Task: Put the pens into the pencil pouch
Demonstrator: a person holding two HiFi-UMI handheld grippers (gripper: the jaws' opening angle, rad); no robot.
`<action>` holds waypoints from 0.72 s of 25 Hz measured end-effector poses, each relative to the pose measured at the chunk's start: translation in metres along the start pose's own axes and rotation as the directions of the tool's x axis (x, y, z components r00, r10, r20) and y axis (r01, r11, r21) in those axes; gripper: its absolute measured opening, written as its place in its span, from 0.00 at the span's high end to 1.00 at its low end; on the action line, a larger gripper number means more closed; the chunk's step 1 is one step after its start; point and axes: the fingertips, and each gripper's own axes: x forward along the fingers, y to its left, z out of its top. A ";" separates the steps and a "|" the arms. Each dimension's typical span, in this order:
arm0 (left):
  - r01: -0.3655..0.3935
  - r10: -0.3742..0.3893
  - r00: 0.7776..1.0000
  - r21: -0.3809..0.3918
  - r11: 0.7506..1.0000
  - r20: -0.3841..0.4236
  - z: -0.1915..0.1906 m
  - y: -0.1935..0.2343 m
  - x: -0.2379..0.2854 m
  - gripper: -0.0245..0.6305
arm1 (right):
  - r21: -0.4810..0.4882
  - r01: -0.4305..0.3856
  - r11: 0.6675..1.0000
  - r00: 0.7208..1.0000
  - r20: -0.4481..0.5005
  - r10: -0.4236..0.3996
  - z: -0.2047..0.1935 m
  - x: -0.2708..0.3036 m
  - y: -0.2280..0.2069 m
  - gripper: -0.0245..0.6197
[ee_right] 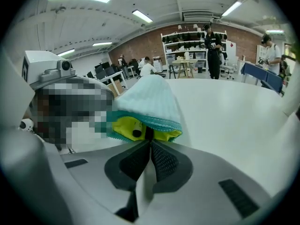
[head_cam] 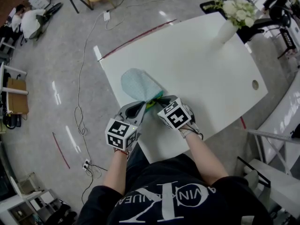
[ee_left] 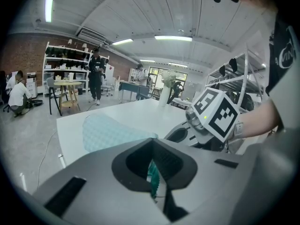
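Observation:
The light teal pencil pouch [head_cam: 139, 84] lies on the white table [head_cam: 197, 64], its mouth toward me. In the right gripper view the mouth [ee_right: 140, 122] gapes and shows yellow lining with the dark end of a pen [ee_right: 136, 133] inside. My left gripper [head_cam: 146, 107] is shut on the dark teal zipper edge [ee_left: 153, 176] at the mouth's left side. My right gripper [head_cam: 160, 103] is shut on a small dark tab [ee_right: 149, 133] at the rim, probably the zipper pull. In the left gripper view the right gripper [ee_left: 174, 135] sits close beside my left gripper [ee_left: 154, 170].
A white vase of white flowers [head_cam: 233, 17] stands at the table's far right corner. There is a round hole [head_cam: 255, 84] near the right edge. Both grippers work close to the near table edge [head_cam: 154, 156]. Cables [head_cam: 80, 102] run over the floor at the left.

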 end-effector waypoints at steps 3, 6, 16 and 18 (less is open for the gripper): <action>-0.013 0.013 1.000 -0.003 1.000 -0.014 -0.005 0.004 -0.001 0.96 | 0.006 -0.001 1.000 1.000 0.018 0.001 0.002 0.000 0.000 0.93; -0.037 0.037 0.999 -0.012 0.999 -0.022 -0.009 0.011 -0.001 0.96 | 0.012 -0.007 1.000 0.999 0.034 0.007 0.004 -0.003 -0.001 0.93; -0.101 0.100 0.995 -0.039 0.994 -0.030 -0.021 0.029 -0.007 0.96 | 0.050 -0.038 0.998 0.990 0.139 0.031 0.012 -0.026 0.000 0.95; -0.098 0.097 0.995 -0.055 0.994 -0.015 -0.020 0.030 -0.008 0.96 | 0.050 -0.043 0.998 0.985 0.171 0.034 0.015 -0.032 0.000 0.95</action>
